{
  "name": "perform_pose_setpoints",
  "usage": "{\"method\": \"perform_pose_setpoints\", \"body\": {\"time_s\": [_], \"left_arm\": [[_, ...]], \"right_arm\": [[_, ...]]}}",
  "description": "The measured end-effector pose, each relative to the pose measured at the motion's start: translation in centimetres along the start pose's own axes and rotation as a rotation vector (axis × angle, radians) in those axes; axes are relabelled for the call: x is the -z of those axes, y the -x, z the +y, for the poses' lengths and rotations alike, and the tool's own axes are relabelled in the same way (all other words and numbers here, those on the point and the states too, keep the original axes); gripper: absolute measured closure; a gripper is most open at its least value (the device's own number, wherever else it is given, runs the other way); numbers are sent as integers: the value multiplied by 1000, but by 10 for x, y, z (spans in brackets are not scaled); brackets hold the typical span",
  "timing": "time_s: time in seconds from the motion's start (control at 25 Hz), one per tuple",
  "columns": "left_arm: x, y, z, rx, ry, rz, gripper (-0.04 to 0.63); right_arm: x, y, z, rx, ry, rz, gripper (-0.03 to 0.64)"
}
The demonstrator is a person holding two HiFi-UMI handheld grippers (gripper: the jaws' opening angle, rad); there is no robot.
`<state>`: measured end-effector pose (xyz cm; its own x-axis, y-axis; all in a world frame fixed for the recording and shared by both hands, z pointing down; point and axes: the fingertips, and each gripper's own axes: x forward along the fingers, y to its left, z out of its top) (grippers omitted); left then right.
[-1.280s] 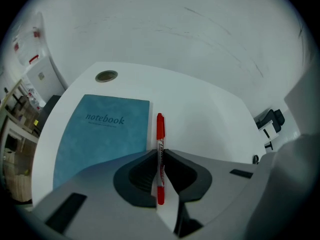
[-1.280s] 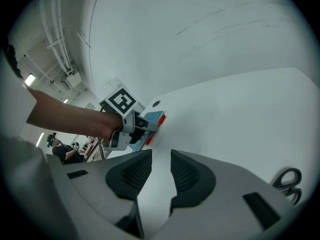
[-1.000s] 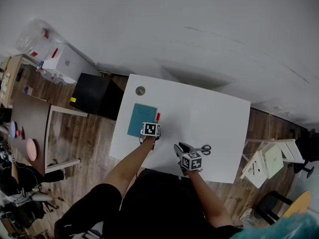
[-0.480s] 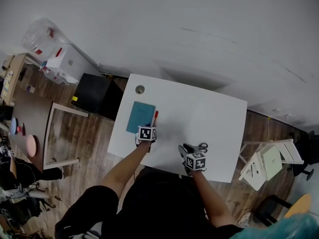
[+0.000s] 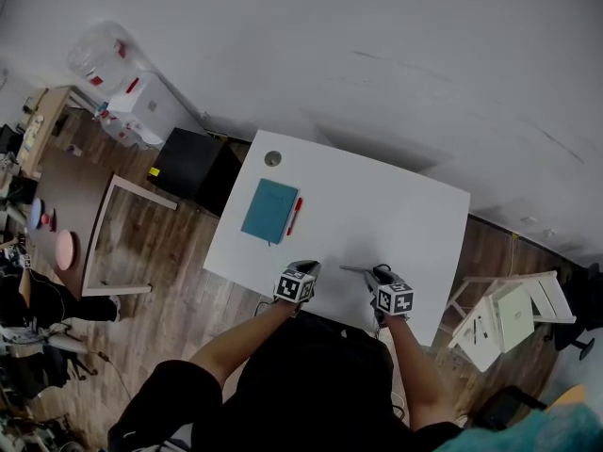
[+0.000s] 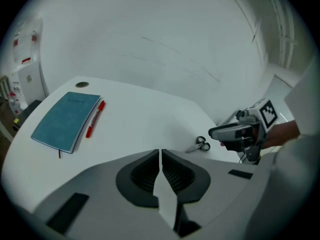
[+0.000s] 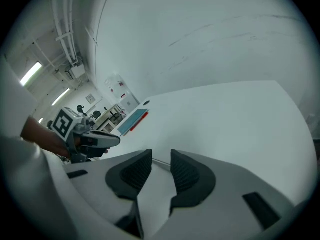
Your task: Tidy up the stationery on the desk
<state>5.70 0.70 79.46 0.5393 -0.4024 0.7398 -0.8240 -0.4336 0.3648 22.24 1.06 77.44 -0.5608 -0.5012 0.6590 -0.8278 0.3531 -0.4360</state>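
The pen (image 5: 295,216) lies just beside the teal notebook (image 5: 269,210) at the desk's (image 5: 396,215) far left, so that pair looks sorted. The scissors (image 6: 200,144) seem to be the piece in hand: small, grey-handled, blades shut, flat near the front edge, well apart from the pair. The left gripper (image 6: 160,154) has just been closing and its fingers are clenched on nothing. The right gripper (image 7: 160,155) is released and empty just beside the scissors. It likely must straddle them, pinch, and carry them to the notebook.
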Motion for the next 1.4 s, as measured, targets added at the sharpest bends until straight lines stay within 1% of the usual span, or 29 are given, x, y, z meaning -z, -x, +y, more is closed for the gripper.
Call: {"method": "perform_pose_setpoints", "body": {"time_s": [0.08,0.12,0.24,0.32,0.4,0.48,0.56,0.64,0.84,0.96,1.16,1.4], "left_arm": [[7,2,-15,0,-12,-21,568],[14,3,-19,-6,-3,-22,568],[34,6,-30,-15,65,-21,568],[40,8,-38,-11,95,-27,568],[41,10,-47,3,99,-37,568],[42,11,-55,32,87,-42,568],[42,11,-61,62,85,-43,568],[39,12,-64,77,101,-55,568],[32,9,-65,82,128,-87,568],[31,8,-66,85,141,-93,568],[32,6,-63,78,176,-95,568],[43,3,-63,86,206,-71,568]], "right_arm": [[5,6,-15,5,44,33,489],[9,7,-21,7,75,57,489],[20,7,-33,10,168,126,489],[25,4,-39,5,243,169,489],[29,1,-42,-8,324,213,489],[34,-3,-44,-19,392,255,489],[37,-5,-48,-22,448,292,489],[38,-6,-50,-29,497,323,489],[45,-9,-49,-68,597,386,489],[48,-13,-51,-69,693,418,489],[50,-18,-50,-84,786,508,489],[53,-19,-50,-135,843,603,489]]}}
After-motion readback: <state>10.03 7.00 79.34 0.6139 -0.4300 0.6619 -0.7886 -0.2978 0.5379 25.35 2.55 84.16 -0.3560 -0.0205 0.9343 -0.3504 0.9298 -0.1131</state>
